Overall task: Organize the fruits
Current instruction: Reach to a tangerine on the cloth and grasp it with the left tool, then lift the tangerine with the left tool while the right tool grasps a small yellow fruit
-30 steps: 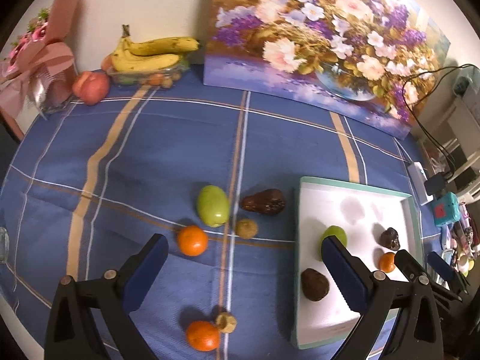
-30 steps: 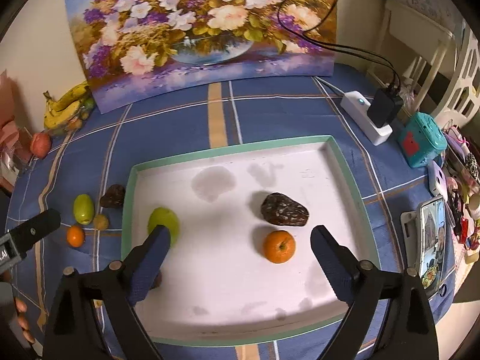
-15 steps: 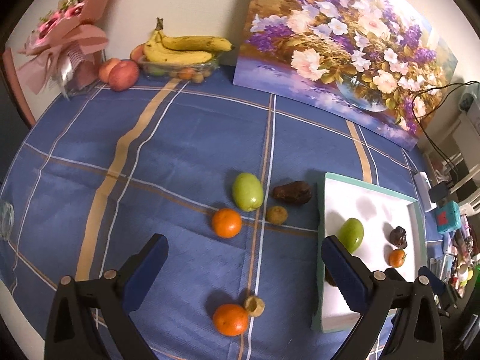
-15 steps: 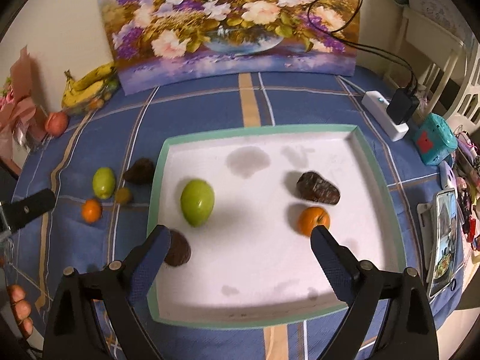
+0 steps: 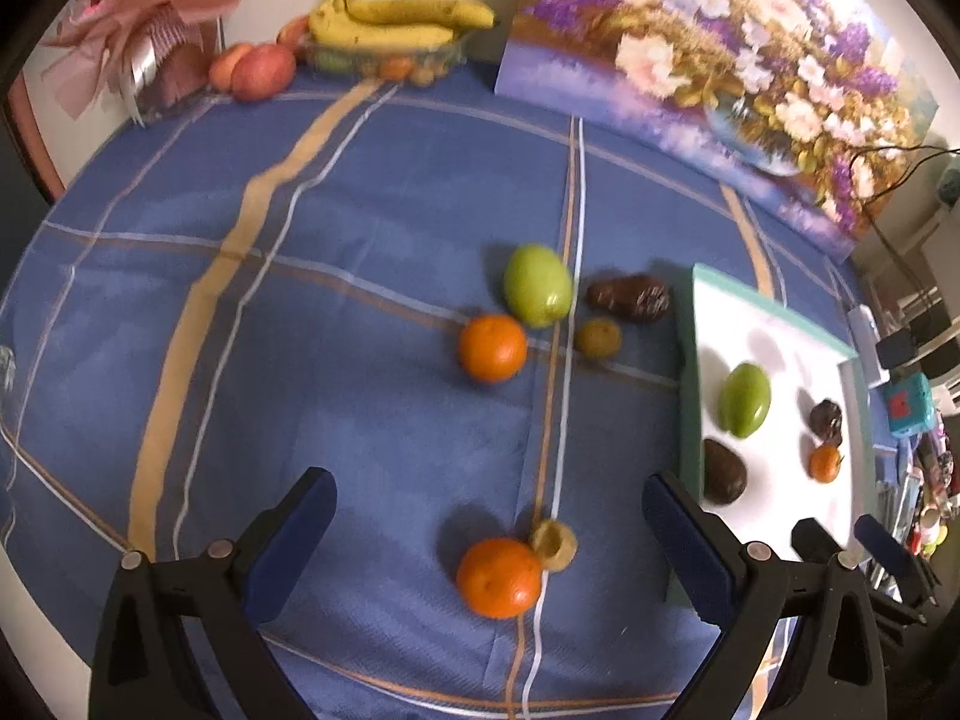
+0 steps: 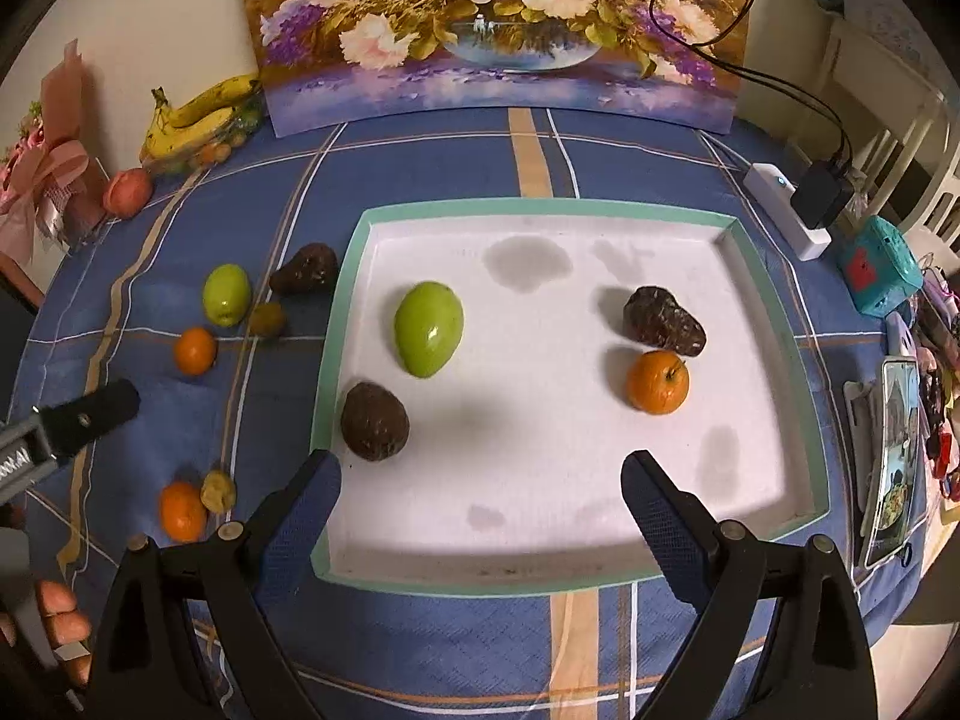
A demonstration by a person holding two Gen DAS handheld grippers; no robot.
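Only rt view: phone [image 6: 896,461], maybe charger [image 6: 823,193]

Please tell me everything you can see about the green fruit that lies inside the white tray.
The green fruit is smooth, glossy and egg-shaped, light green with a small bright highlight. It lies on its side in the left half of the white tray, narrower end toward the near side. It looks whole, and no stem shows. Nothing touches it: the dark round fruit lies apart, nearer the tray's left wall, and neither gripper is near it.
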